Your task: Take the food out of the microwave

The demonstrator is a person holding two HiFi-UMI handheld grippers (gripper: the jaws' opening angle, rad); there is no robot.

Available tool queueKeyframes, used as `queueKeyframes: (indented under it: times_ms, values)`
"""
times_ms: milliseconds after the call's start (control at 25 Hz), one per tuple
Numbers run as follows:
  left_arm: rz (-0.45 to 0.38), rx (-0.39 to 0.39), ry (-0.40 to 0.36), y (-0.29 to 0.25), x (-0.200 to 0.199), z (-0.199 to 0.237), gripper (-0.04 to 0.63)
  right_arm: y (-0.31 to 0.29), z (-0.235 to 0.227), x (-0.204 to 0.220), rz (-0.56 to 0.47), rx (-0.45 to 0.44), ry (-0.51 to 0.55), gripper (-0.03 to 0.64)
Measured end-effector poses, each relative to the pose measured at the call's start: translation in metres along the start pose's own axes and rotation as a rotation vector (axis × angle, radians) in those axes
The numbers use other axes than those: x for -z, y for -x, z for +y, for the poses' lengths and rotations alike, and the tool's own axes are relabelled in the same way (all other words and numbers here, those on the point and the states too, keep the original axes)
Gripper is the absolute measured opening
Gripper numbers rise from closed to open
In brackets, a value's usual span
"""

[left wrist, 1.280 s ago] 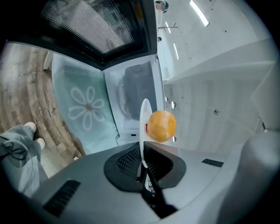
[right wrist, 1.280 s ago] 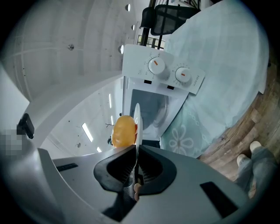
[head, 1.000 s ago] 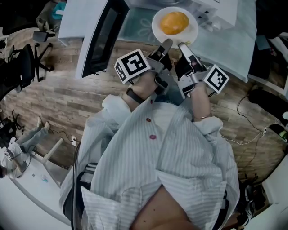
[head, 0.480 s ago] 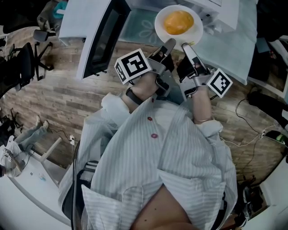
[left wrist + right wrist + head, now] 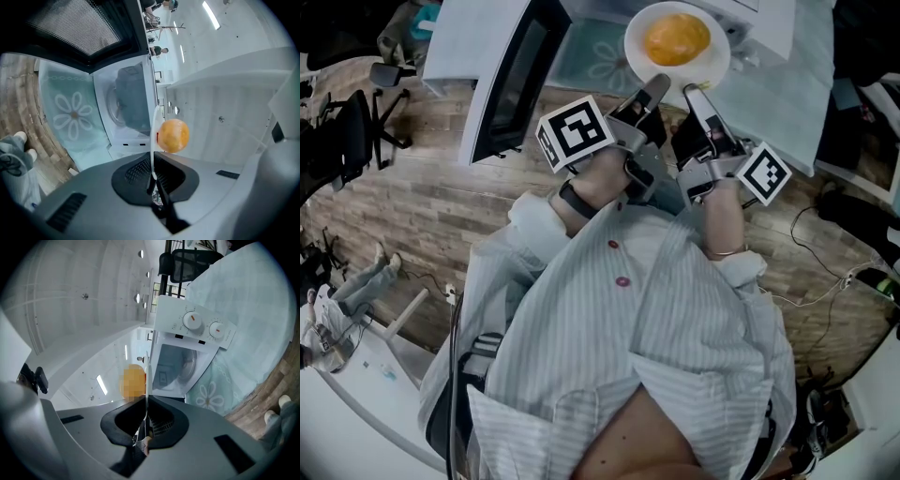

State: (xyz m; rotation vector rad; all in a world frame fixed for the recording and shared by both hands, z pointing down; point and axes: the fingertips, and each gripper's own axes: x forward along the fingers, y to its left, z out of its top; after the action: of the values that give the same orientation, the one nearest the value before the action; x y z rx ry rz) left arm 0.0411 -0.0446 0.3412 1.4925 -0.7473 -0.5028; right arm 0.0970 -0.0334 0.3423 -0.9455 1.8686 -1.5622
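jaws of our left gripper [image 5: 654,91] and right gripper [image 5: 691,95] pinched the rim of the round white plate [image 5: 718,60], two-handed, so the round orange food [image 5: 676,38] beyond them sat level.

Round orange-yellow food [image 5: 676,37] is sitting on a level white plate [image 5: 714,62] at 12 o'clock, outside the open-doored microwave [image 5: 194,329].

My left tool [image 5: 655,88] and right tool [image 5: 693,95] are grey with black fittings. Behind each sits a white cube with black square markers, the left cube [image 5: 575,134] and the right cube [image 5: 763,173]. Further back are a pale pinstriped shirt [image 5: 694,319] with red buttons [image 5: 622,281], a black wristband [image 5: 572,199] on the left and a thin bangle [image 5: 720,250] on the right.
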Motion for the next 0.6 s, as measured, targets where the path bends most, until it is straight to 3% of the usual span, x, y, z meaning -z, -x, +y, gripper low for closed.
queueKeyframes:
  times_ms: [600]
  values:
    - [-0.001, -0.004, -0.039, -0.0080, 0.0008, -0.0069, 0.021, 0.0022, 0.0006, -0.0098, -0.009, 0.001, -0.006, 0.041]
